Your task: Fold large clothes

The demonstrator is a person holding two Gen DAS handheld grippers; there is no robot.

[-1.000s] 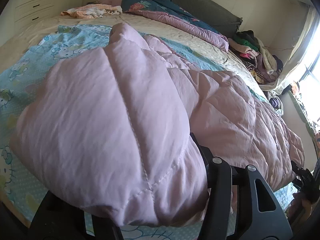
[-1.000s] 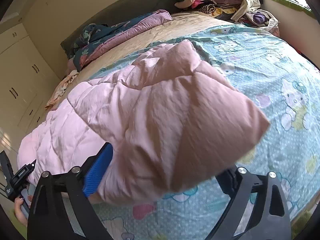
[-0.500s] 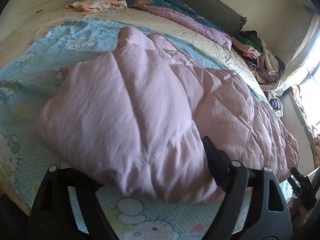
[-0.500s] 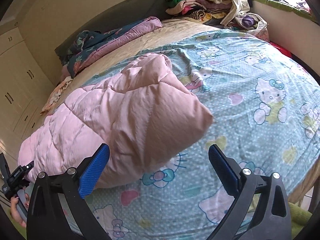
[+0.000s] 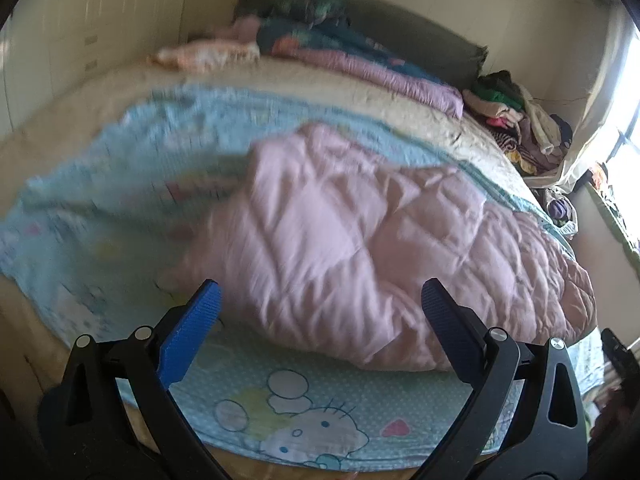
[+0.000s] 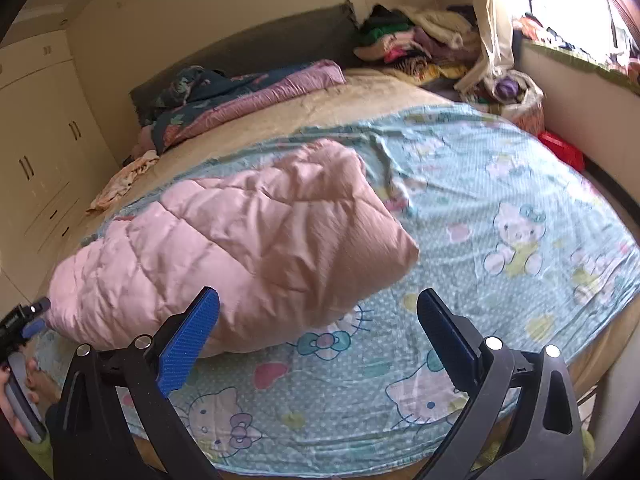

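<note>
Fingers spread, pink jacket lying beyond

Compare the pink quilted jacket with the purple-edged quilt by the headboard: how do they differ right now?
The pink quilted jacket is plain pale pink; the purple-edged quilt shows a dark floral side with a purple underside. The jacket lies near the foot of the bed on the blue cartoon-cat sheet; the quilt sits against the dark headboard on the beige cover. The jacket looks bulkier, puffed and folded over itself; the quilt is a long low roll. Both are stitched, padded fabric, and neither gripper holds either.
</note>
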